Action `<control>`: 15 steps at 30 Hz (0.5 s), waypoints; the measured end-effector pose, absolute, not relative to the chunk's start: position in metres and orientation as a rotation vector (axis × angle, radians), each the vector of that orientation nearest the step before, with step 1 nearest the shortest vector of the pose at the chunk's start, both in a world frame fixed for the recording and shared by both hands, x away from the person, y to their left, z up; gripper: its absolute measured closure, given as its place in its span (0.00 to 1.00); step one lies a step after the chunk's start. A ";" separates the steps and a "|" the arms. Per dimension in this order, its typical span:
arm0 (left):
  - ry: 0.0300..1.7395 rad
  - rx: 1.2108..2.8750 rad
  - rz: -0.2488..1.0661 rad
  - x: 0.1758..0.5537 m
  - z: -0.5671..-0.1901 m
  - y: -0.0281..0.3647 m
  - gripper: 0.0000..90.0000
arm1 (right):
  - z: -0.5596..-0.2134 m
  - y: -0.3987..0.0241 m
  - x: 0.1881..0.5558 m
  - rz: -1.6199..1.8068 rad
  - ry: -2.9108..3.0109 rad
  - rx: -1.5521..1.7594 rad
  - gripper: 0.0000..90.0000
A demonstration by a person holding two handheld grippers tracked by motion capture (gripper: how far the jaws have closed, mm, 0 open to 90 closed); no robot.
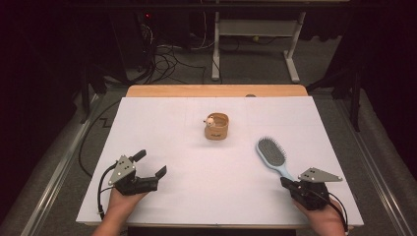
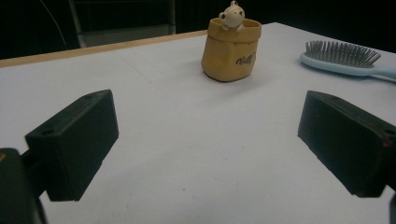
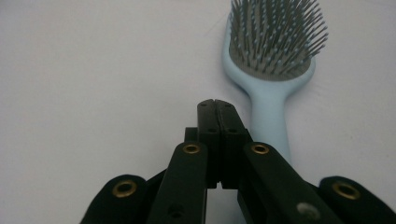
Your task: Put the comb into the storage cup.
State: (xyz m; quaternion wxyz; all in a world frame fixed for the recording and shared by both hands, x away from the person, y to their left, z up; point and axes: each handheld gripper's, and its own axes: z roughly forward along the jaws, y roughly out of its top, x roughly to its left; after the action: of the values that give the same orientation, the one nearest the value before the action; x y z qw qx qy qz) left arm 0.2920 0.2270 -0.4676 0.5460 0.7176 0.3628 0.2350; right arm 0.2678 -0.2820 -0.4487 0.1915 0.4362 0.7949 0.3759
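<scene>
Seen from above, lying on a white-covered table [image 1: 162,123]: a pale blue plastic hairbrush [image 1: 273,156] with grey bristles facing up, head pointing away and handle trailing toward the near right corner. Standing upright near the middle of the table, well apart from the brush: a small tan ceramic pot [image 1: 217,126] shaped like a sack, with a little cream bear figure [image 1: 209,120] peeking over its rim. Hovering at the handle's end: the right gripper [image 1: 286,183], jaws pressed together and pinching nothing, tips sitting just beside the handle rather than around it. Resting at the near left: the left gripper [image 1: 150,163], jaws spread wide, aimed toward the pot. Likely the approach stage of picking up the brush; next move probably calling for spreading the right jaws and straddling the handle before squeezing.
</scene>
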 end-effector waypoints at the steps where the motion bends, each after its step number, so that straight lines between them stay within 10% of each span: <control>1: 0.858 1.711 0.554 0.292 -0.468 0.227 0.06 | -0.449 -0.283 0.269 1.099 2.203 1.222 1.00; 15: 0.857 1.742 0.529 0.294 -0.470 0.223 0.05 | -0.450 -0.285 0.278 1.273 2.051 1.240 1.00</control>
State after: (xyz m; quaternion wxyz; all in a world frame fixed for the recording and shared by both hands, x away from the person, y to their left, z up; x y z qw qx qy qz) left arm 0.2936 0.2230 -0.4702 0.5352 0.7314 0.3597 0.2219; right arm 0.2785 -0.2851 -0.4505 0.2124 0.4465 0.7385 0.4585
